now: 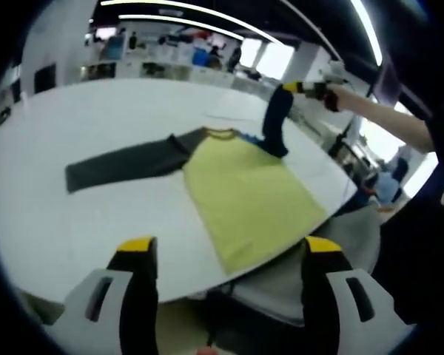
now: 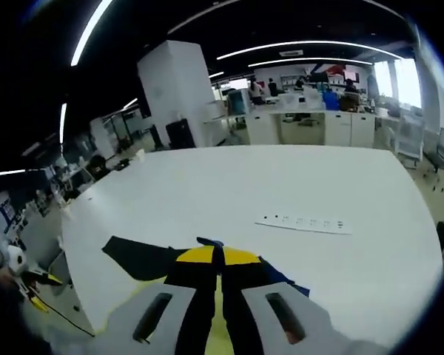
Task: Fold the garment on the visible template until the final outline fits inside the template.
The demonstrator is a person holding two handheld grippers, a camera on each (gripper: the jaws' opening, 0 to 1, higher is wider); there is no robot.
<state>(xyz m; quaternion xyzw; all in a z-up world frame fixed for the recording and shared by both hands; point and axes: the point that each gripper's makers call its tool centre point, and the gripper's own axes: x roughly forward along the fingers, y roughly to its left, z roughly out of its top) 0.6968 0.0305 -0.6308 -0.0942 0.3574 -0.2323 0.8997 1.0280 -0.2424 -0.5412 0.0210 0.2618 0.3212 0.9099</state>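
Note:
A garment with a yellow body (image 1: 244,192) and dark grey sleeves lies on the white table (image 1: 96,111). One sleeve (image 1: 122,166) stretches flat to the left. The other sleeve (image 1: 275,122) is lifted off the table, and my right gripper (image 1: 309,87) is shut on its end. A bit of blue (image 1: 249,138) shows under the collar. My left gripper (image 1: 229,248) stands open at the table's near edge, short of the hem, holding nothing. In the right gripper view my right gripper (image 2: 218,255) is shut, with the flat sleeve (image 2: 137,259) and blue edges (image 2: 283,278) below it.
A white strip with dark dots (image 2: 303,222) lies on the table (image 2: 207,185) beyond the garment. A person's arm (image 1: 385,115) reaches in from the right. Grey chairs (image 1: 281,285) stand at the near edge. Desks and people fill the room behind.

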